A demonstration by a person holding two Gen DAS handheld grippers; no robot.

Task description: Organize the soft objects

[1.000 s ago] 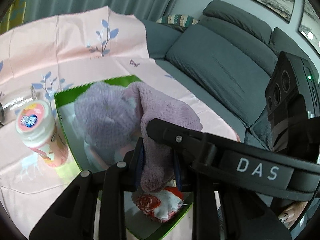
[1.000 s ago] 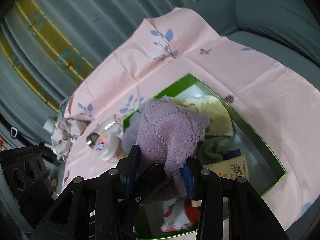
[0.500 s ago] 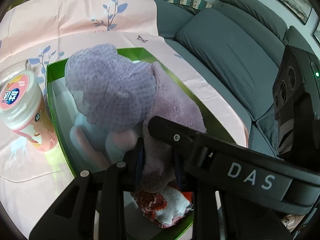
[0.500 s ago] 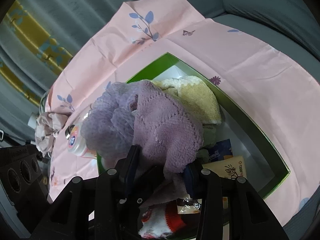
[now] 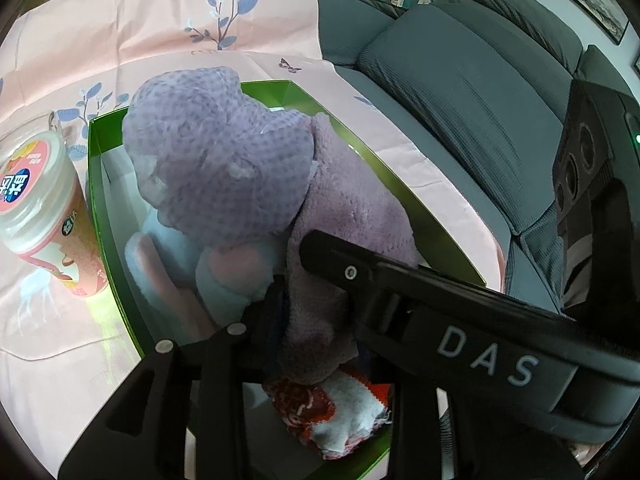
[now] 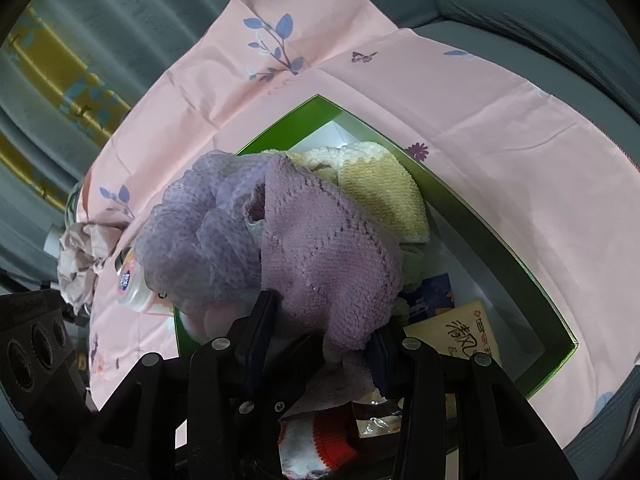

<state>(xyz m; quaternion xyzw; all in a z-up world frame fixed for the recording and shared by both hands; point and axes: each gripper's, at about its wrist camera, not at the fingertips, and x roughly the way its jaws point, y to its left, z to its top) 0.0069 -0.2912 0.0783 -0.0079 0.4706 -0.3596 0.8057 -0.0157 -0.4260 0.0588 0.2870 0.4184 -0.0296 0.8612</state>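
**Purple towel lowered into the green box, release just begun**

Purple towel [image 5: 352,216] hung between both grippers over the green box [image 5: 94,168], which sat on a pink cloth [image 6: 480,128] spread across a grey sofa [image 5: 472,80]. A lilac mesh puff [image 5: 216,156] sat against the towel's far-left side, above a blue-and-pink plush item [image 5: 224,276] in the box. Further right in the box lay a yellow knitted cloth [image 6: 380,196], with a tissue pack [image 6: 460,332] nearer the right gripper, and a red-and-white knitted piece [image 5: 340,400] lay at the near end under the towel's hanging edge. A capped pink bottle [image 5: 44,208] stood just outside the box's left wall.

The step in hand looked like placing: the towel was already down among the other soft things. The left gripper [image 5: 316,312] had narrow jaws that had just been opening, with a fold of towel between them; whether its pads pressed the cloth was hard to tell, since the right gripper's body crossed that view. The right gripper [image 6: 320,332] held a moderate gap, its blue pads clamped on the towel's near edge.

The next move probably called for both sets of jaws to open wider, so the fold dropped free, and then for a lift straight up and back. The loops of the towel might catch on a pad and drag it out again, so a clean, full opening before any withdrawal seemed wise.
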